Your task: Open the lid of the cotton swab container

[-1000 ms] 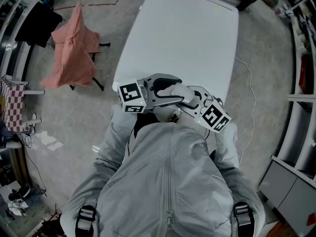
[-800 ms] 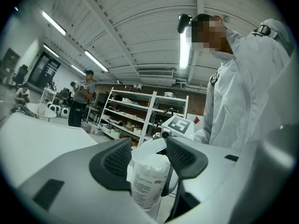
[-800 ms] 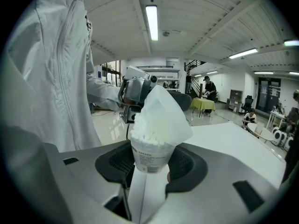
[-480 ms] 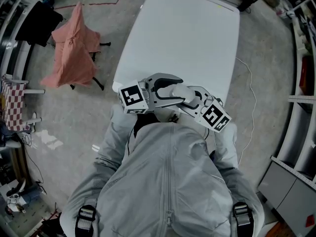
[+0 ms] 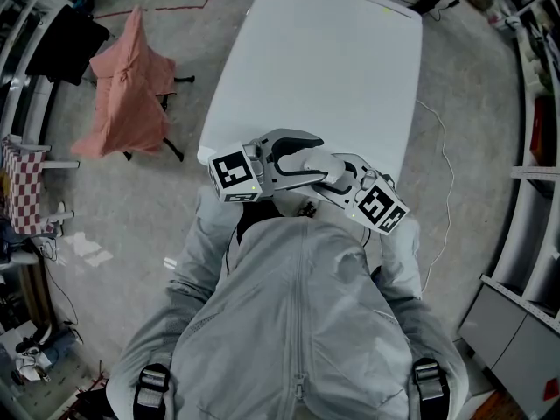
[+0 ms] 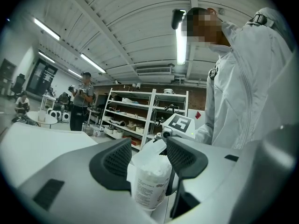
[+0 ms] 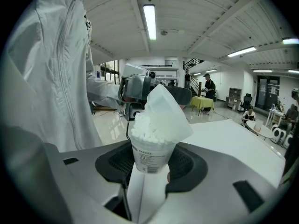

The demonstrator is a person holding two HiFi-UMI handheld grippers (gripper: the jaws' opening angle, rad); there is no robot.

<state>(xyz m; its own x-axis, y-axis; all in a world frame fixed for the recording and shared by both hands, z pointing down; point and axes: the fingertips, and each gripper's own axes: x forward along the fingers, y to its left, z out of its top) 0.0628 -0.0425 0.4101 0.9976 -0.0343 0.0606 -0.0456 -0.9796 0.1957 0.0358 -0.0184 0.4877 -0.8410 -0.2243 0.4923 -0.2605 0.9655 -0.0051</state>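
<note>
The right gripper (image 7: 150, 166) has its fingers clamped on the cotton swab container (image 7: 150, 149), held upright over the bench's (image 5: 324, 68) 6 o'clock edge. Its lid (image 7: 167, 112) tilts open toward 1 o'clock, showing the swabs. The left gripper's (image 6: 148, 155) fingers pinch the lid.

Head view: clear plastic cotton swab container (image 7: 150, 154) hidden beneath crossed left tongs (image 6: 148, 158) and right tongs (image 7: 149, 164). White table (image 5: 332, 68) near edge covered by them. Gripper views: container base sunk behind jaw pads. Label print too small to read. Left tongs' hold, on translucent lid (image 7: 164, 113) or body, unclear.
</note>
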